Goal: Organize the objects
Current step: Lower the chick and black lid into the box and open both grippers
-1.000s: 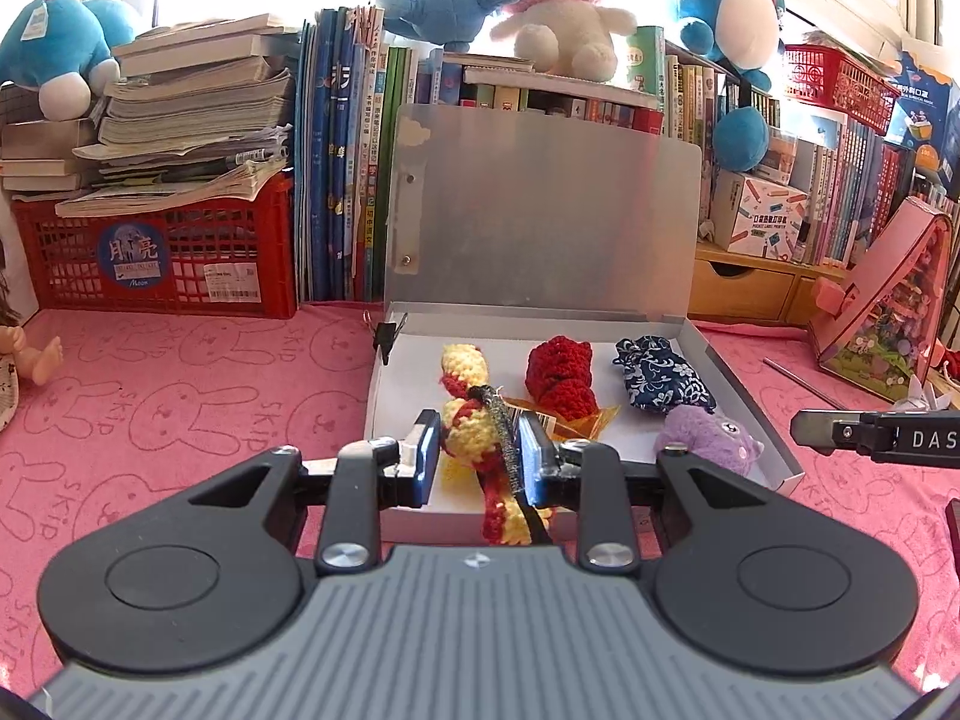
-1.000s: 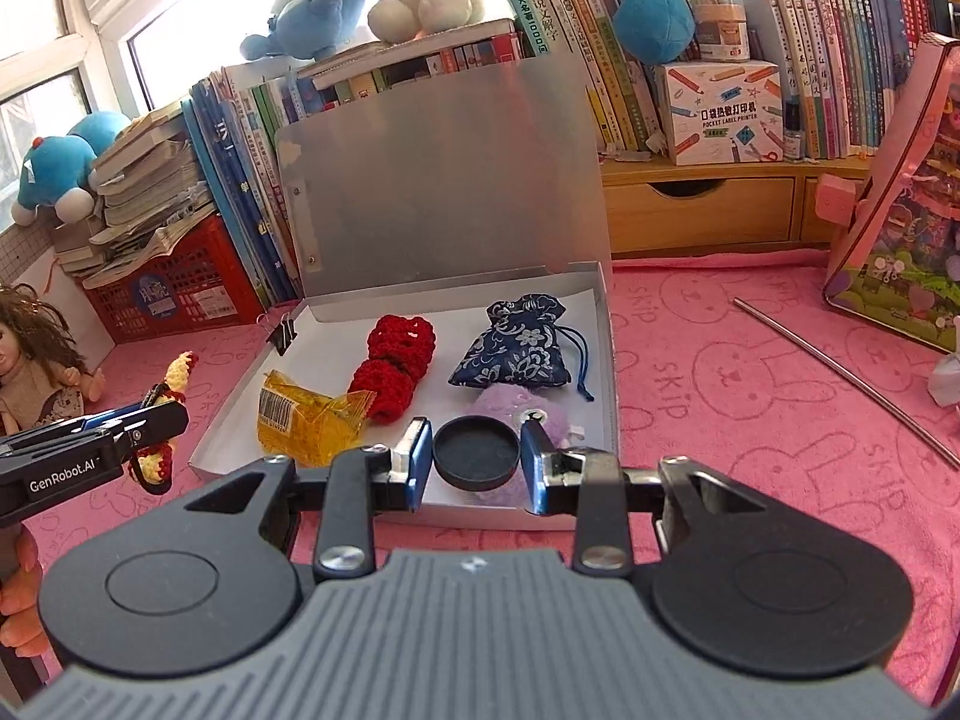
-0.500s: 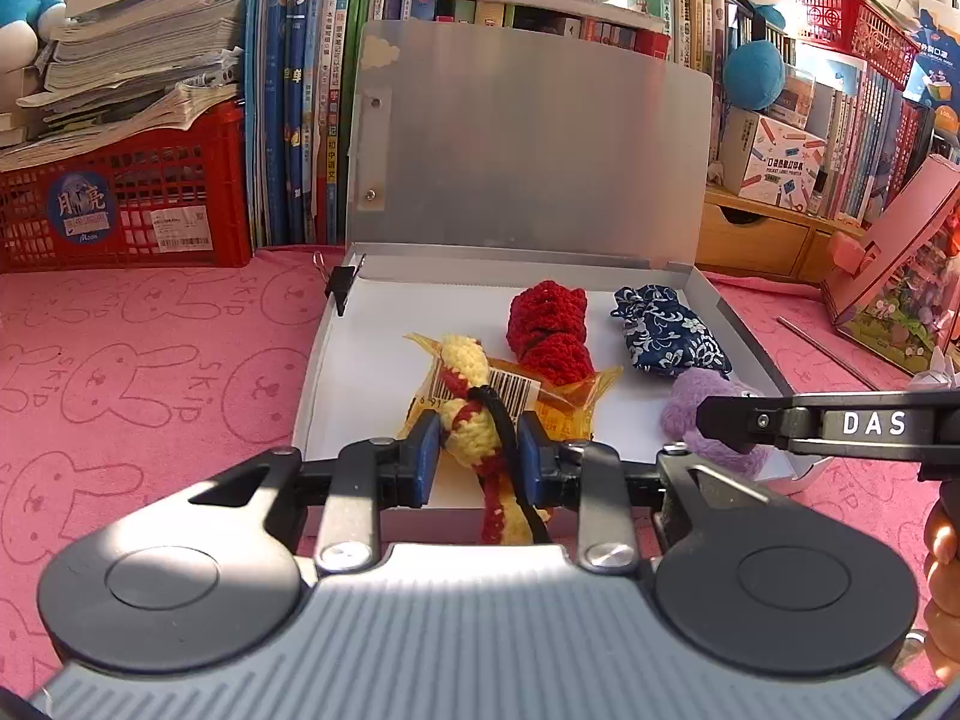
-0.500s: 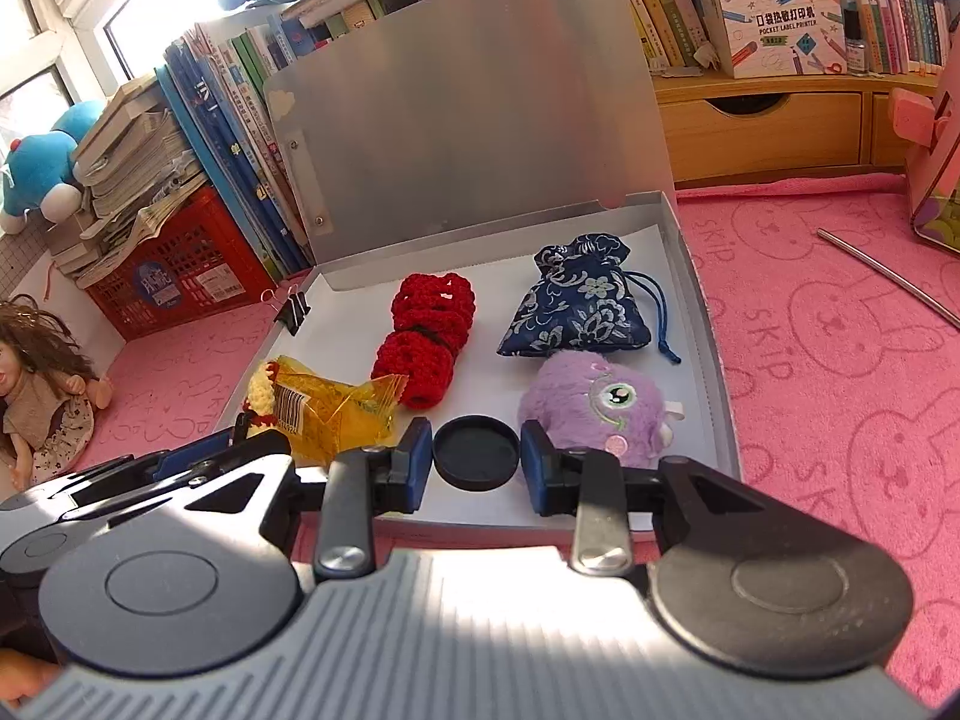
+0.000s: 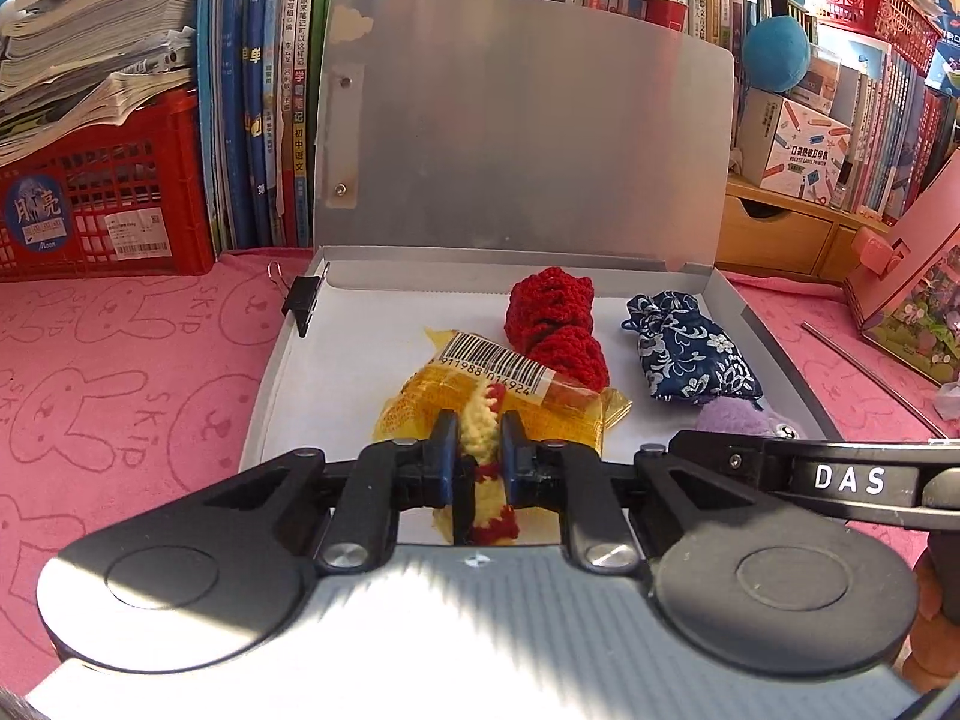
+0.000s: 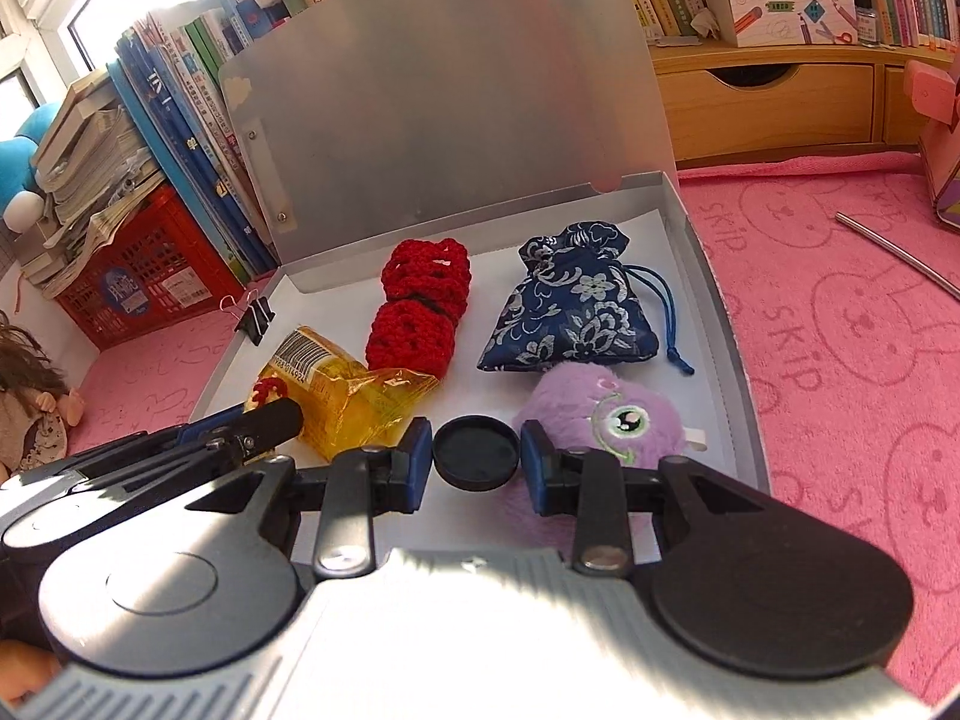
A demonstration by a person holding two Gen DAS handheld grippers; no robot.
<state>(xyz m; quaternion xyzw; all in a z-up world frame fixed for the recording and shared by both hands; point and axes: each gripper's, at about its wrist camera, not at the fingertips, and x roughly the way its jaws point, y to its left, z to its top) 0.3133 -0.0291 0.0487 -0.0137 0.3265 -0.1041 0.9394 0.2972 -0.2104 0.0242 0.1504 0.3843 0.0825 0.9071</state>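
An open silver box (image 5: 288, 354) (image 6: 714, 276) lies on the pink cloth with its lid up. Inside are a yellow packet (image 5: 528, 402) (image 6: 354, 402), a red crochet piece (image 5: 555, 324) (image 6: 420, 306), a blue floral pouch (image 5: 690, 354) (image 6: 576, 306) and a purple plush (image 5: 738, 420) (image 6: 606, 420). My left gripper (image 5: 478, 450) is shut on a yellow and red crochet piece (image 5: 477, 426), low over the box's front left, above the packet. My right gripper (image 6: 477, 459) is shut on a black round lid (image 6: 477, 459) over the box's front edge, beside the plush.
A black binder clip (image 5: 303, 300) (image 6: 255, 318) grips the box's left rim. A red crate (image 5: 108, 204) with papers and upright books (image 5: 258, 108) stand behind. A wooden drawer unit (image 6: 768, 102), a pink toy house (image 5: 912, 276) and a metal rod (image 6: 900, 258) are at the right. A doll (image 6: 30, 414) lies left.
Both grippers have moved forward and down over the box. The left one carried the crochet piece over the yellow packet; the right one carried the black lid to the front edge.
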